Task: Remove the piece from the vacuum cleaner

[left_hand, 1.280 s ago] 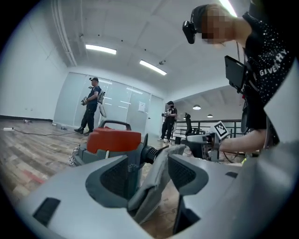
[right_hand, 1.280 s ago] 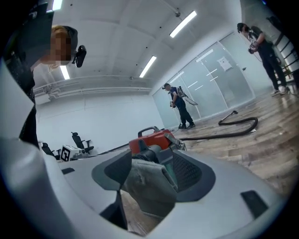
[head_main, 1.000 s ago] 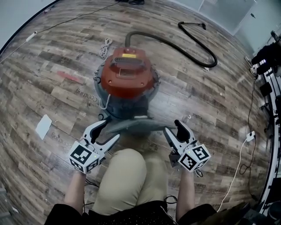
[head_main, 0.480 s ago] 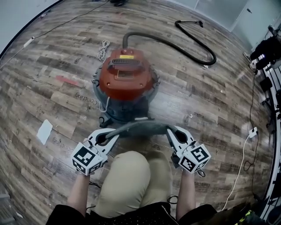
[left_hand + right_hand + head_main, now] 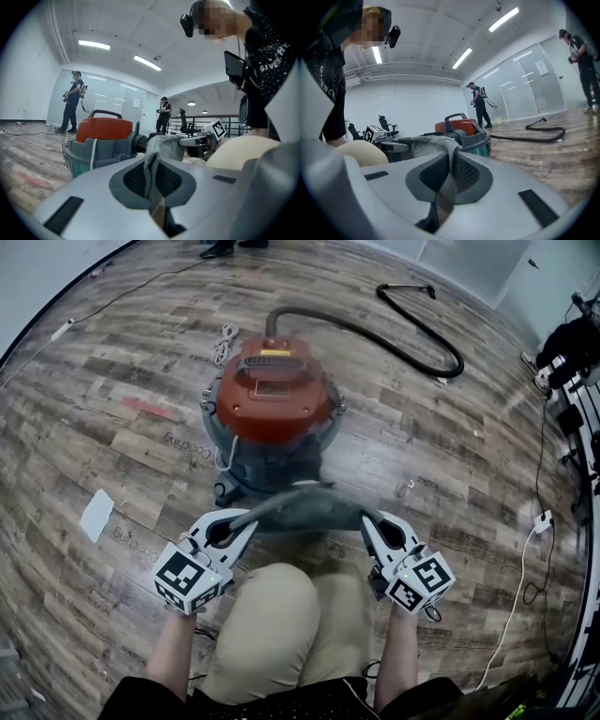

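Note:
A vacuum cleaner [image 5: 272,399] with a red lid and grey drum stands on the wood floor; it also shows as the vacuum cleaner [image 5: 101,140] and the vacuum cleaner [image 5: 461,129] in the gripper views. A grey fabric piece [image 5: 305,509] stretches across its near side, in front of the person's knee. My left gripper [image 5: 236,526] is shut on the piece's left end, with grey fabric [image 5: 161,147] pinched between its jaws. My right gripper [image 5: 370,521] is shut on the right end, with fabric [image 5: 431,143] pinched the same way. Whether the piece still touches the drum I cannot tell.
A black hose [image 5: 412,329] curves from the vacuum's back to the far right. A coiled white cable [image 5: 225,338], a red strip [image 5: 148,407] and a white sheet [image 5: 96,514] lie on the floor at the left. Cables [image 5: 525,549] run along the right. Other people stand far off.
Both grippers stood open beside the ends of the grey piece a second ago; they have shut on it. The piece now stretches straighter between them.

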A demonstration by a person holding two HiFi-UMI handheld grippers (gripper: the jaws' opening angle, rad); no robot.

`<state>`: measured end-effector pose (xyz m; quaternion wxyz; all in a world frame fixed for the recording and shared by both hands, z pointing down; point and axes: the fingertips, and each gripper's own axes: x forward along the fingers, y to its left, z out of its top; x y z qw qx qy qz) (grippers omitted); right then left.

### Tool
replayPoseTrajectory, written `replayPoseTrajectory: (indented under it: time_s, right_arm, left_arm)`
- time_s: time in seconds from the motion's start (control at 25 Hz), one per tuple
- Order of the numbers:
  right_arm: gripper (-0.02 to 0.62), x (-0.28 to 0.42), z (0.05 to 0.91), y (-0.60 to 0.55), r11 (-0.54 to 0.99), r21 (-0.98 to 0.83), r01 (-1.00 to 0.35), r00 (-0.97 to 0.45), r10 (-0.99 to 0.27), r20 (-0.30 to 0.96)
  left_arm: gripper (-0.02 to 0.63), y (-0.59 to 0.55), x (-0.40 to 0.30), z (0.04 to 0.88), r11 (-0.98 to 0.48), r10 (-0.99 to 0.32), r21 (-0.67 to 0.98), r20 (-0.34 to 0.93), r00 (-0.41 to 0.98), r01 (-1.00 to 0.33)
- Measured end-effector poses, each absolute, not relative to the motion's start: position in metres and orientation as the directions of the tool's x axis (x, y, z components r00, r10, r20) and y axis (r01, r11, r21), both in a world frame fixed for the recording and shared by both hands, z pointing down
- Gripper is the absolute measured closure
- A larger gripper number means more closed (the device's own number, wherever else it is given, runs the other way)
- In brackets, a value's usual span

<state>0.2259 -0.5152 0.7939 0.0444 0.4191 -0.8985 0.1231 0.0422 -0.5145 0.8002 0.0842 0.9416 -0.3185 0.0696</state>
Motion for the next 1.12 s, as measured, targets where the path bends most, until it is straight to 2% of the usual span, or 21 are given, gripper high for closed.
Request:
replayPoseTrajectory:
  time_s: [0.48, 0.64, 0.68, 0.76, 0.8, 0.84, 1.08, 1.12]
  right_arm:
    - [0.572, 0.236, 0.797, -0.492, 0.620, -0.190, -0.761, -0.649, -0.737, 0.189]
    - [0.569, 0.235, 0.797, -0.495, 0.608, -0.181, -0.773, -0.634, -0.750, 0.186]
    - [0.547, 0.235, 0.798, -0.495, 0.607, -0.176, -0.775, -0.632, -0.752, 0.189]
    - [0.429, 0.233, 0.799, -0.496, 0.611, -0.196, -0.767, -0.641, -0.745, 0.185]
    - [0.386, 0.234, 0.799, -0.496, 0.610, -0.214, -0.763, -0.644, -0.744, 0.177]
    - [0.351, 0.236, 0.799, -0.497, 0.602, -0.227, -0.765, -0.640, -0.750, 0.168]
    - [0.350, 0.264, 0.786, -0.511, 0.504, -0.257, -0.825, -0.540, -0.836, 0.093]
    - [0.383, 0.266, 0.785, -0.512, 0.499, -0.267, -0.824, -0.536, -0.840, 0.083]
  left_arm:
    - [0.588, -0.490, 0.043, 0.808, -0.787, -0.567, 0.176, 0.168, 0.806, -0.591]
    - [0.581, -0.496, 0.043, 0.803, -0.771, -0.583, 0.245, 0.097, 0.806, -0.588]
    - [0.537, -0.497, 0.044, 0.799, -0.772, -0.590, 0.245, 0.070, 0.805, -0.587]
    - [0.393, -0.499, 0.042, 0.793, -0.769, -0.606, 0.240, 0.018, 0.795, -0.592]
    - [0.358, -0.500, 0.041, 0.791, -0.764, -0.616, 0.241, 0.005, 0.788, -0.599]
    - [0.351, -0.503, 0.039, 0.791, -0.756, -0.627, 0.238, 0.003, 0.779, -0.610]
    - [0.355, -0.516, 0.025, 0.793, -0.701, -0.692, 0.212, 0.028, 0.721, -0.681]
    - [0.408, -0.517, 0.024, 0.793, -0.695, -0.699, 0.194, 0.042, 0.714, -0.692]
